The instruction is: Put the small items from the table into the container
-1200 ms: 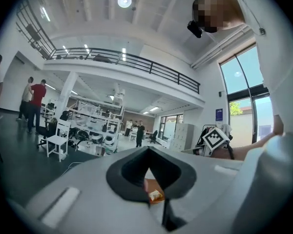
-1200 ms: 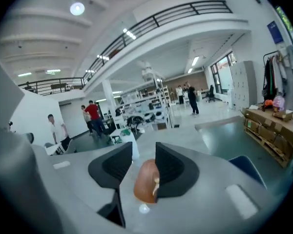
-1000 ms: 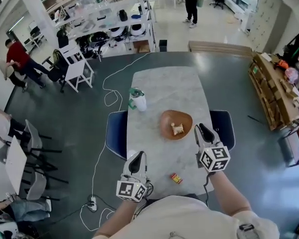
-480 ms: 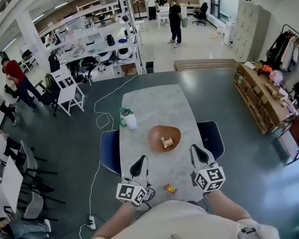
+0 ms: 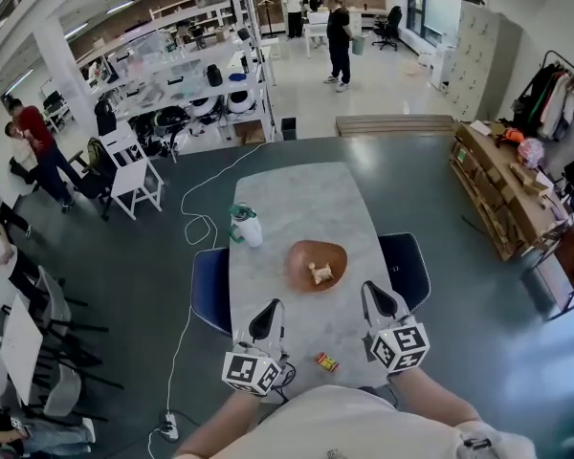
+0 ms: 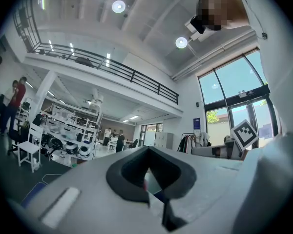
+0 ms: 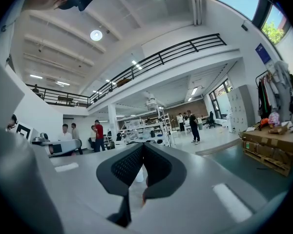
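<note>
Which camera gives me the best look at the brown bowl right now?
Head view: it looks down on the whole bowl, a pale item inside it. Both gripper views look level across the room, their own bodies covering the tabletop; the bowl cannot be made out in either.

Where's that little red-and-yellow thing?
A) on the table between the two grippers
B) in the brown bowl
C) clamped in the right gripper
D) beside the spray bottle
A: the red-and-yellow item lies on the bare table between the left gripper and right gripper.
</note>
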### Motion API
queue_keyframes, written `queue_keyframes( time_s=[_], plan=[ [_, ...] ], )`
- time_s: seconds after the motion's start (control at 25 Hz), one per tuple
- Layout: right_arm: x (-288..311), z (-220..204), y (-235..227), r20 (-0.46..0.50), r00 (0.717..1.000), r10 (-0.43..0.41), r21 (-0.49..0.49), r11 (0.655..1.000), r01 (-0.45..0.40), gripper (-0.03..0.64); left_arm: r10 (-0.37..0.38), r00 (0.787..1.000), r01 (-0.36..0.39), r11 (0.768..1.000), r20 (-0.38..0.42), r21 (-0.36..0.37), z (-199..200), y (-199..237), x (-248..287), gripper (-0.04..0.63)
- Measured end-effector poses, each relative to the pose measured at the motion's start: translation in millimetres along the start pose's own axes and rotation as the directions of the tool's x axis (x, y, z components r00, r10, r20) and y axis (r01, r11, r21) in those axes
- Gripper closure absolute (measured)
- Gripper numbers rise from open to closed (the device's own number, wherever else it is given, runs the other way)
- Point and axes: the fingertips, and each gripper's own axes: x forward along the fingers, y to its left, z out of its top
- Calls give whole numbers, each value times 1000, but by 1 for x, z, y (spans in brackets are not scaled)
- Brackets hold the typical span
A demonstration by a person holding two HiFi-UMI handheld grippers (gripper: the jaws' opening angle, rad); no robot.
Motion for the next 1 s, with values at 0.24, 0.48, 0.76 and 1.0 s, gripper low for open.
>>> queue_keyframes(
  time_s=[0.24,0.48,0.76,1.0],
  plan=[
    [-1,0,-1,-8,1000,4,11,1000,-4,589,17,1000,-17,1000,-2,4,-2,1,-2,594],
    [-3,-1,-3,-17,1000,8,21,1000,-8,589,16,999,-12,993,36,-121,-4,10,-5,591],
    [2,-10,5,-35,999,28,30,999,-27,589,22,999,-18,992,33,-127,-11,14,-7,591],
    [20,-62,18,-197,972,128,30,992,-124,589,106,994,-102,982,17,-162,-17,37,-16,591]
  ],
)
